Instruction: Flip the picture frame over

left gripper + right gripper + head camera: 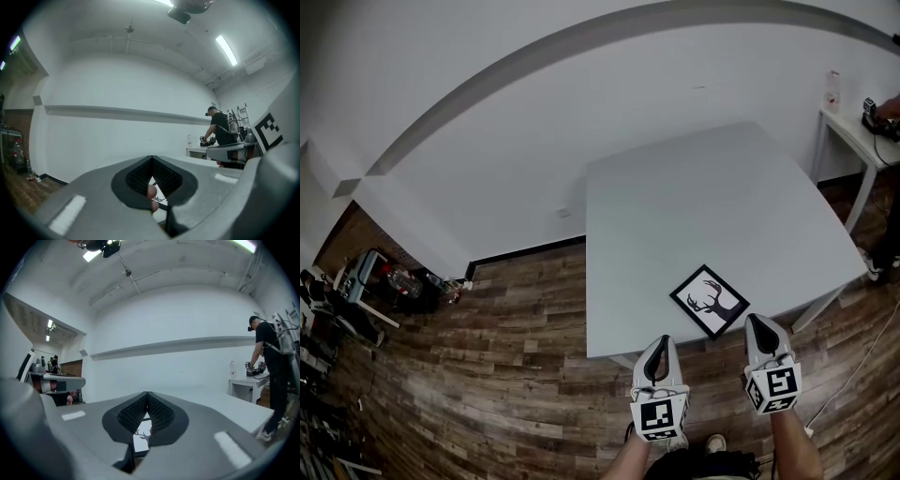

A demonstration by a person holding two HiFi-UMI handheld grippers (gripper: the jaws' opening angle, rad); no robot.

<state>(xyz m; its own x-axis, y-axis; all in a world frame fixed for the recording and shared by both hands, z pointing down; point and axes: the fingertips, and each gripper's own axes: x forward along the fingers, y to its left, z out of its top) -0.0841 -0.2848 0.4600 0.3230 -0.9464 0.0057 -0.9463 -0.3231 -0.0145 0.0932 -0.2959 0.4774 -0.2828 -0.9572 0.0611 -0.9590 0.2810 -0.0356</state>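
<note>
The picture frame (709, 301) lies flat, print side up, on the grey surface (694, 197), close to its near edge and toward the right. The print is a dark antlered deer head on white inside a black border. The frame sits turned at an angle to the surface's edges, with nothing touching it.

The left tool (660, 349) is held just off the near edge, left of the frame. In its own view its jaws (152, 159) are pressed together at the tips with nothing between them. The right tool (761, 324) hovers just near and right of the frame, its jaws (147, 394) likewise pressed together on nothing. Part of the frame's print (142, 434) shows through the gap behind the right tool's tips.

At the far right a small white side table (853, 136) carries a bottle (832, 89); its contents cannot be made out. A person (269, 357) stands at that table.
</note>
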